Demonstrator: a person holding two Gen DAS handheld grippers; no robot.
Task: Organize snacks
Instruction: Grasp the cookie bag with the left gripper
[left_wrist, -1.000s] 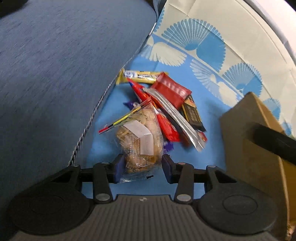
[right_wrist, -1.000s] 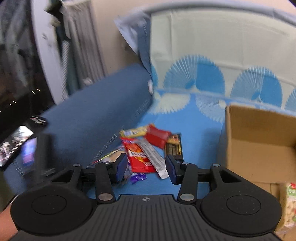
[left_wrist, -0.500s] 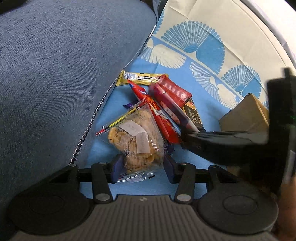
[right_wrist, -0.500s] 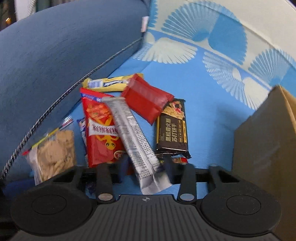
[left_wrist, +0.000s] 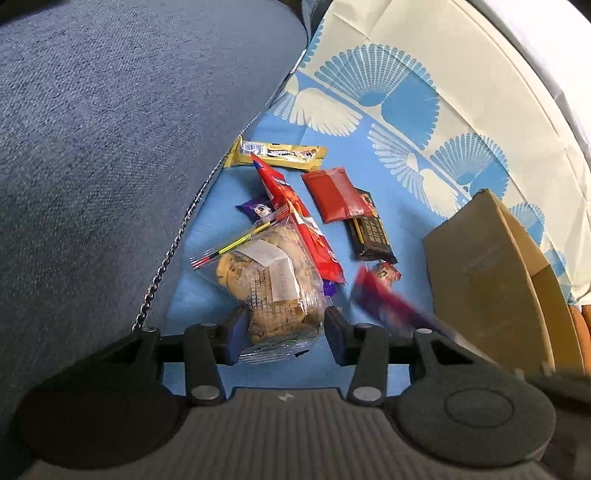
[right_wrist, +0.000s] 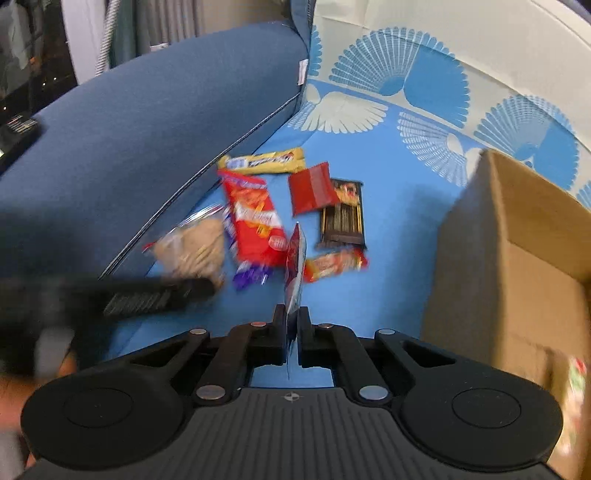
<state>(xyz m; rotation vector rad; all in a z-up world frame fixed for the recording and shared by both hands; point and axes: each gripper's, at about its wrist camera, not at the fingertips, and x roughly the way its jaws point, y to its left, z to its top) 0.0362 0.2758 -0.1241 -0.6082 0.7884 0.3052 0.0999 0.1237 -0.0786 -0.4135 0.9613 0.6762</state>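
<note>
Since half a second ago the silver packet (right_wrist: 294, 266) has left the pile and now stands edge-on, clenched in the right gripper (right_wrist: 291, 328), whose jaws have just closed flat on its lower end; the rest of the packet rises straight ahead of the pads.

Largest in view, the blue sofa arm (right_wrist: 155, 122) fills the space left of both grippers. Under everything lies the fan-patterned sheet (right_wrist: 388, 221). Right of the right gripper stands the cardboard box (right_wrist: 509, 258), open at the top.

Ahead of the right gripper the remaining snacks lie on the sheet. The red bag (right_wrist: 255, 218) is ahead and slightly left, with the yellow bar (right_wrist: 262, 162) beyond it. The red wrapper (right_wrist: 312, 188) overlaps the dark bar (right_wrist: 343, 221), both ahead and slightly right. A small orange packet (right_wrist: 336, 264) lies just right of the held one. The purple wrapper (right_wrist: 251, 275) peeks out from under the red bag.

The left gripper (left_wrist: 282, 328) has its jaws around the near end of the cookie bag (left_wrist: 269, 280), both pads against its sides, grasping it while it lies on the sheet. In the right wrist view that gripper is a dark blur to the left.
</note>
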